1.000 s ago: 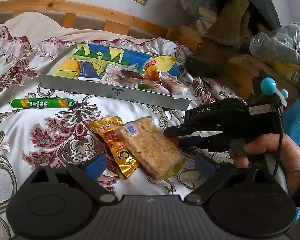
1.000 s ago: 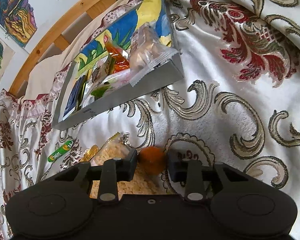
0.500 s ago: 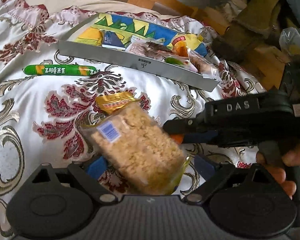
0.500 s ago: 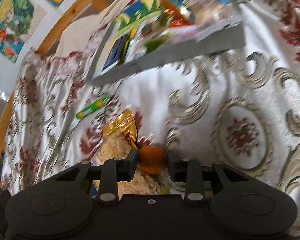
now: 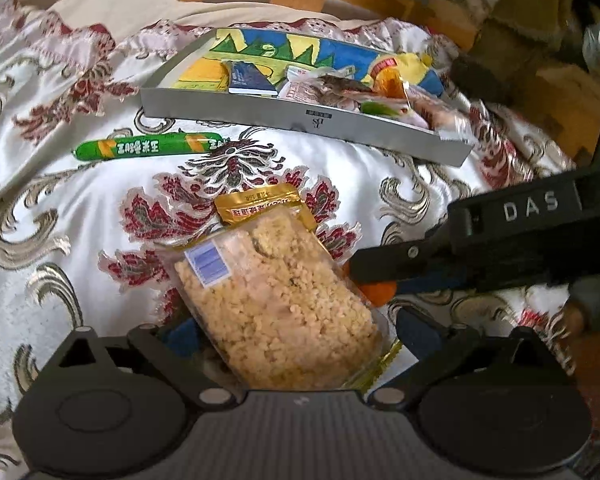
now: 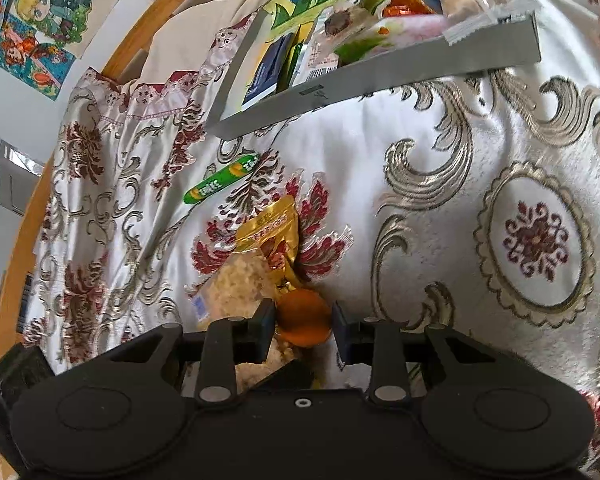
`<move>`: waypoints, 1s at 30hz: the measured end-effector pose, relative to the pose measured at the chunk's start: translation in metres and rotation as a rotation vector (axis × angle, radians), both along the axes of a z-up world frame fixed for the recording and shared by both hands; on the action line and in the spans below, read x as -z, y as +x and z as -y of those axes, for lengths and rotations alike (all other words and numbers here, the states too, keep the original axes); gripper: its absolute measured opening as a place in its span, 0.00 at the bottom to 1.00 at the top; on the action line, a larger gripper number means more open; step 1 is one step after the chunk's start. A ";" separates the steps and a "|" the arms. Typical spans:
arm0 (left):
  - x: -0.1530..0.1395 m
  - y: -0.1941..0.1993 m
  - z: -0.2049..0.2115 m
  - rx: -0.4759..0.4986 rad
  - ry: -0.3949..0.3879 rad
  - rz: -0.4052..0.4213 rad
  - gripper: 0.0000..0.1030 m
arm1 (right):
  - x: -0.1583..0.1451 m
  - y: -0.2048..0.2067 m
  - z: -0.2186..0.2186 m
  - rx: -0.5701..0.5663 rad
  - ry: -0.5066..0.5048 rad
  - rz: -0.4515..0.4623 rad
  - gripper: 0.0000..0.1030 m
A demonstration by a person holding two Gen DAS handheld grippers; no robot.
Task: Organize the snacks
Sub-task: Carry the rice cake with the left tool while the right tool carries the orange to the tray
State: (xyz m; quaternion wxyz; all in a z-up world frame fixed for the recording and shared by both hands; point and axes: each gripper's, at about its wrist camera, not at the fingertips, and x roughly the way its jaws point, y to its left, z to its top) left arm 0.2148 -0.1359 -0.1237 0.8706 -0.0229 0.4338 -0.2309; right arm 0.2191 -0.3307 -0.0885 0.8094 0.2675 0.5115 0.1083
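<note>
Tray (image 5: 312,124) on bed already holds several snacks. Left out: green stick (image 5: 148,147), gold pouch (image 5: 260,204), rice cake pack (image 5: 276,312). Right gripper (image 6: 303,322) pinching orange round snack (image 6: 302,316). Left gripper (image 5: 296,336) spread around rice cake pack, not pressing.

White letters "DAS" stand on the black body of the right claw (image 5: 370,280); the print on the green stick (image 5: 148,147), gold packet (image 5: 260,204) and grey tray (image 5: 300,122) is unreadable.
</note>
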 end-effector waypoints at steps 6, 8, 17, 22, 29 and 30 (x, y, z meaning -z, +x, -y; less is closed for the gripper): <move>-0.006 0.000 0.000 -0.002 0.058 -0.009 0.94 | -0.004 -0.001 0.006 0.013 -0.085 0.024 0.32; -0.004 0.002 -0.001 -0.010 0.050 -0.017 0.97 | -0.004 -0.002 0.008 0.016 -0.092 0.024 0.32; -0.001 0.011 -0.002 -0.037 0.066 -0.020 0.95 | -0.003 -0.001 0.008 0.024 -0.103 0.020 0.32; -0.005 0.011 -0.009 -0.068 0.053 -0.039 0.85 | -0.002 -0.002 0.001 0.014 -0.113 0.029 0.32; -0.015 -0.003 -0.019 -0.124 0.039 -0.045 0.82 | -0.008 -0.010 -0.017 -0.037 -0.147 0.074 0.32; -0.017 -0.006 -0.021 -0.134 0.030 -0.040 0.81 | -0.010 -0.012 -0.018 -0.044 -0.147 0.085 0.32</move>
